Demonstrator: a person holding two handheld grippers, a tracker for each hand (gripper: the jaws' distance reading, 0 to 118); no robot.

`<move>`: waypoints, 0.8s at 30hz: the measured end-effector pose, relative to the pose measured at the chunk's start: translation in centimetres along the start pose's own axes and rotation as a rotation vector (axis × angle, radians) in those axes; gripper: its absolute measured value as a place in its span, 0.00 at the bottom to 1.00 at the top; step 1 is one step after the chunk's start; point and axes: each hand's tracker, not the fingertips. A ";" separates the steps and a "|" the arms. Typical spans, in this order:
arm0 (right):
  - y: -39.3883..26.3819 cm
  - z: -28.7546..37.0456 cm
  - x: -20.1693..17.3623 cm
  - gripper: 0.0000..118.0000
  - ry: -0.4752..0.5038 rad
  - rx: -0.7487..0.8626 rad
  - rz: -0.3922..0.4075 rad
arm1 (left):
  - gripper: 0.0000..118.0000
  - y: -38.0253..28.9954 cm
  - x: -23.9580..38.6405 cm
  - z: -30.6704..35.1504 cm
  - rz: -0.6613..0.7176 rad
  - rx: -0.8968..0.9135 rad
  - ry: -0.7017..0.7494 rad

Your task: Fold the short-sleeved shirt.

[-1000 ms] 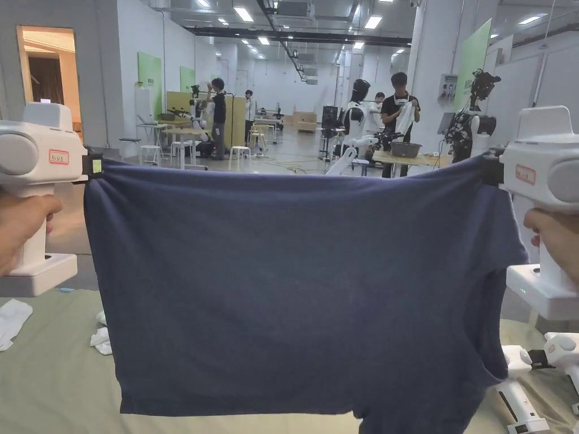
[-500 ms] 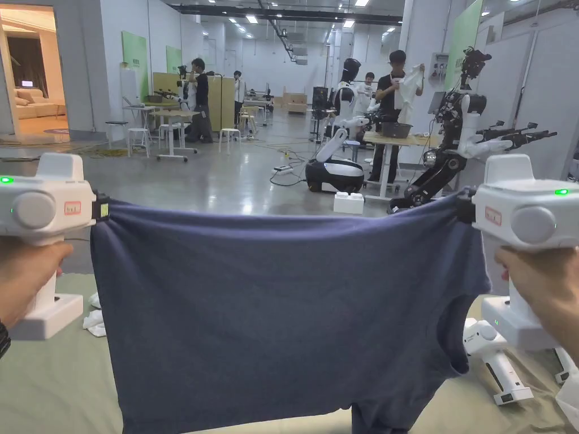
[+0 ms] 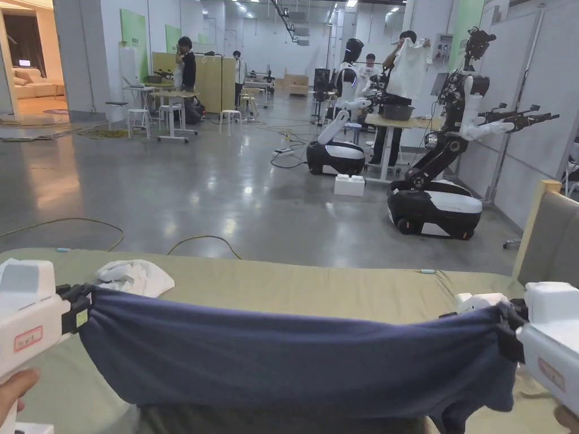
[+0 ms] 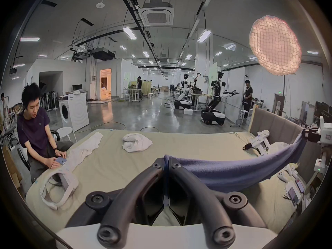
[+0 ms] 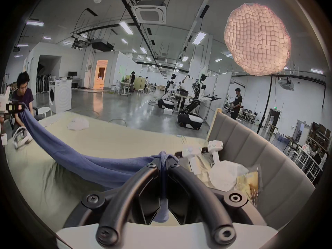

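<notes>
Low over the olive-green bed (image 3: 316, 288), the blue short-sleeved shirt (image 3: 294, 361) hangs stretched between two handheld tools, its top edge sagging slightly in the middle. The left gripper (image 3: 79, 311) sits at the near-left corner of the head view, its jaws pressed together on one bunched corner of the cloth; in the left gripper view the two black jaws meet on a thin fold of blue fabric (image 4: 166, 163). The hand (image 3: 17, 390) beneath it shows just a thumb and part of the palm at the picture's edge, wrapped under the white body. The right gripper (image 3: 503, 328) is level with the left, held well apart from it, and likewise pinches the shirt; in the right gripper view a gathered knot of cloth (image 5: 163, 156) sits between the closed jaws and a tail of it hangs down behind them. The lower part of the shirt seems to lie on the bed, though the bottom of the head view cuts it off. A crumpled white cloth (image 3: 135, 277) lies on the bed just behind the left gripper. A spare white gripper (image 4: 258, 141) rests near the grey headboard (image 3: 551, 237).
</notes>
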 end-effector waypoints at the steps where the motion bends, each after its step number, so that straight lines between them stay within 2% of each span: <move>1: -1.0 1.1 0.0 0.02 0.005 -0.011 0.001 | 0.00 -0.6 -0.1 0.9 0.002 0.004 0.000; 5: -5.1 5.7 -0.4 0.02 0.010 -0.064 -0.003 | 0.00 -4.2 -0.5 5.2 0.004 -0.005 -0.014; 7: -6.9 7.7 -1.1 0.02 0.012 -0.103 0.019 | 0.00 -6.2 -0.7 7.2 0.024 -0.022 -0.019; 11: -10.7 9.9 -1.9 0.02 0.037 -0.214 0.014 | 0.00 -10.2 -1.0 9.9 0.028 -0.069 0.003; 14: -13.9 10.3 -2.7 0.02 0.049 -0.305 0.034 | 0.00 -13.7 -1.2 11.0 0.042 -0.162 0.011; 17: -16.9 10.5 -3.1 0.02 0.075 -0.397 -0.008 | 0.00 -17.7 -1.6 11.6 0.051 -0.263 0.015; 24: -22.6 10.4 -4.5 0.02 0.114 -0.577 0.041 | 0.00 -24.4 -2.4 12.0 0.060 -0.457 0.027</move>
